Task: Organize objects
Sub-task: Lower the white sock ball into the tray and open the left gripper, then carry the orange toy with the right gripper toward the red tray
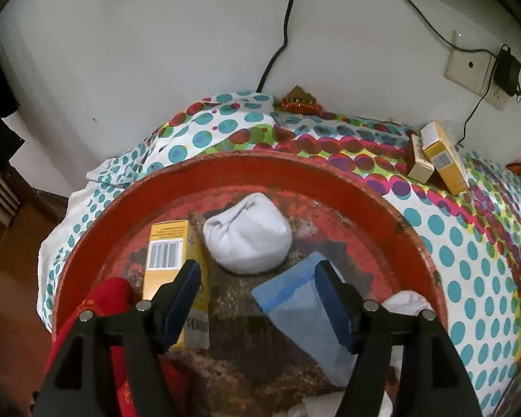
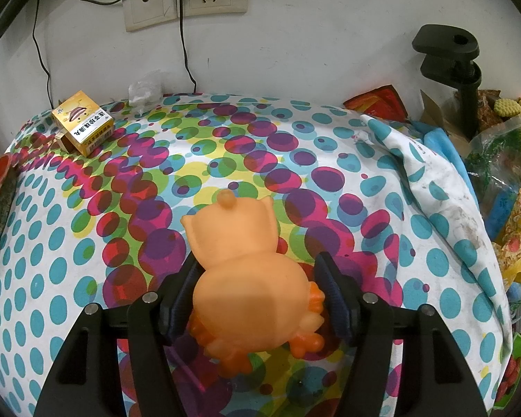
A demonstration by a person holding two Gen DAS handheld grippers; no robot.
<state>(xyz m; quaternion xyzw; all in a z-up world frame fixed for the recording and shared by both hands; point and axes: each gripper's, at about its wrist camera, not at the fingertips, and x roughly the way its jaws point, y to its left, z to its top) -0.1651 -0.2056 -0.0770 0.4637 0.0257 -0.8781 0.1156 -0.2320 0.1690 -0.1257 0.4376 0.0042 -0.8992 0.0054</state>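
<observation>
In the left wrist view a round red tray (image 1: pixel 382 194) lies on the spotted cloth. In it are a yellow box with a barcode (image 1: pixel 170 253), a white balled sock (image 1: pixel 248 234), a blue and white sock (image 1: pixel 295 305) and a red cloth item (image 1: pixel 100 299). My left gripper (image 1: pixel 257 278) is open and empty above the tray. In the right wrist view an orange rubber toy animal (image 2: pixel 250 278) lies on the cloth between the fingers of my right gripper (image 2: pixel 257 274). The jaws stand wide around the toy, with a gap on the right side.
Two small boxes (image 1: pixel 434 156) lie on the cloth beyond the tray; the yellow one also shows in the right wrist view (image 2: pixel 83 121). A black clamp (image 2: pixel 455 69) and snack bags (image 2: pixel 510 243) crowd the right side. Wall sockets (image 2: pixel 184 0) and cables are behind.
</observation>
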